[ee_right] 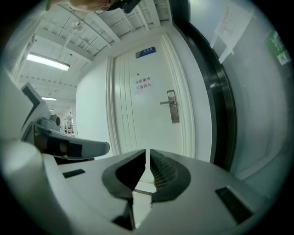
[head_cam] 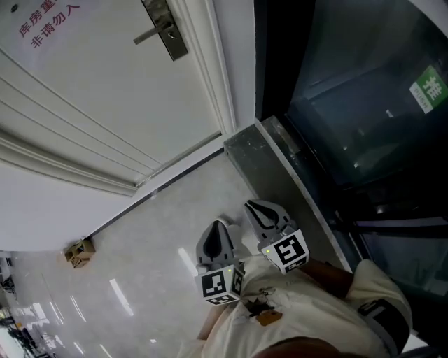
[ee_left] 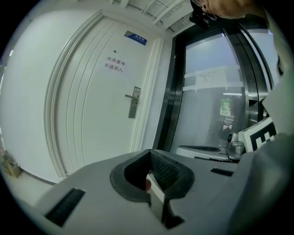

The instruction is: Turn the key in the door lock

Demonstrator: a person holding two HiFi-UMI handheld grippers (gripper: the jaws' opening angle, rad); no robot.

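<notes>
The white door carries a metal lock plate with a lever handle, far ahead of both grippers. I see no key in any view. My left gripper and right gripper hang side by side close to the person's body, over the pale floor. The lock plate stands well beyond the left gripper, whose jaw tips meet; a small reddish spot shows behind them and I cannot tell what it is. Seen from the right gripper, jaws together and empty, the lock plate is also distant.
A dark-framed glass wall with a green sign runs along the right, with a grey metal sill at its foot. A small cardboard box lies on the floor at left. A red-lettered notice hangs on the door.
</notes>
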